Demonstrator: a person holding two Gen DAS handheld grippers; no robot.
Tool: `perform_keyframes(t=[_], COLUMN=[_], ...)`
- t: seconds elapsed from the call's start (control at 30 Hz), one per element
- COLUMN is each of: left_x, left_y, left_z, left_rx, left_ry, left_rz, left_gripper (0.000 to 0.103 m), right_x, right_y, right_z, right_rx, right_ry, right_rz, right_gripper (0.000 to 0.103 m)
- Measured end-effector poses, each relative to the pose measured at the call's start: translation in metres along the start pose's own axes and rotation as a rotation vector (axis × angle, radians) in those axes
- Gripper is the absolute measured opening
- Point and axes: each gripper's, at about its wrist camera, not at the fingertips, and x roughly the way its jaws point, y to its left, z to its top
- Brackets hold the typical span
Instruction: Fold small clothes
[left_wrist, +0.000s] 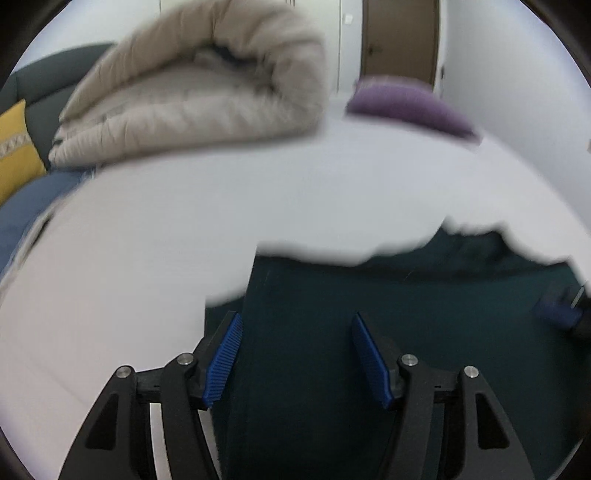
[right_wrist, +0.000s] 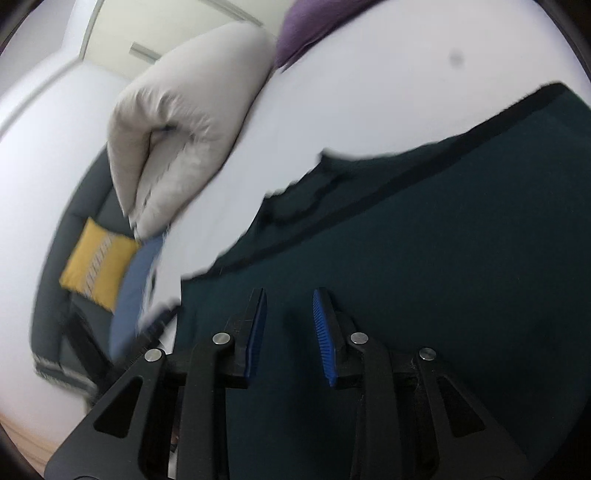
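Note:
A dark teal garment (left_wrist: 424, 314) lies spread on a white bed (left_wrist: 147, 240). My left gripper (left_wrist: 295, 325) is open just above the garment near its left edge, nothing between its blue pads. In the right wrist view the same garment (right_wrist: 424, 277) fills the lower right, with a dark seam running diagonally. My right gripper (right_wrist: 288, 299) is open over the garment close to its left edge and holds nothing. Both views are motion-blurred.
A rolled beige duvet (left_wrist: 192, 92) and a purple cloth (left_wrist: 406, 103) lie at the far side of the bed. A yellow cushion (right_wrist: 98, 258) sits on a dark sofa (right_wrist: 55, 295) beyond the bed, with a blue cloth (right_wrist: 136, 288) at the bed's edge. A brown door (left_wrist: 400, 40) stands behind.

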Motion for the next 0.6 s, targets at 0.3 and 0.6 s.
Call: perform_keyframes(t=[0.3,0.6], left_x=[0.003,-0.071], left_y=[0.023,-0.028], left_z=[-0.011,-0.045], left_rx=[-0.104,0.006], left_ry=[-0.023,-0.028], left_rz=[-0.11,-0.095], left_gripper=[0.069,0.068], right_x=[-0.086,-0.121], right_y=[-0.106,-0.011], right_z=[0.039,-0.021], right_rx=[0.194,-0.057], right_ry=[-0.278,-0.18], right_rz=[-0.068,-0.002], right_gripper=[0.003,0.026])
